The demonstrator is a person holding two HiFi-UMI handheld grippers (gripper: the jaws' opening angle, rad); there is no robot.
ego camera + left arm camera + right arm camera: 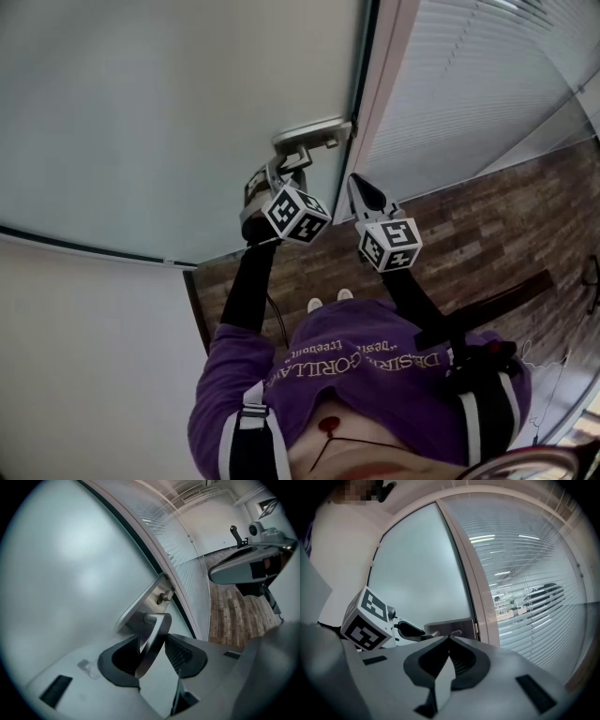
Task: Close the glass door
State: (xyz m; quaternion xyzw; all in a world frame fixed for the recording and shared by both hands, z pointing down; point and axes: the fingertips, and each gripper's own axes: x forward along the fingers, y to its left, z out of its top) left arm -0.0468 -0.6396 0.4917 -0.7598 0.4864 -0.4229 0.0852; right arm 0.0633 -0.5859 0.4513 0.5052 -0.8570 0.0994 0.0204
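Frosted glass door (169, 112) fills the far left, its right edge lying along the white frame (380, 103); open wood floor (487, 225) lies near right. My left tongs (291, 161) stand wide apart, released, with the door's lever handle (157, 625) between the jaws. My right tongs (449, 638) are clenched on nothing, just right of the handle.

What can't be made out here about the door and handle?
- Behind the frosted glass door: frosting blocks it, every view.
- Head view: silver lever handle mostly covered by the left gripper.
- Whether the latch has caught in the white door frame: seam too thin, every view.
- Room beyond the striped glass panel: slats break it up, right gripper view.
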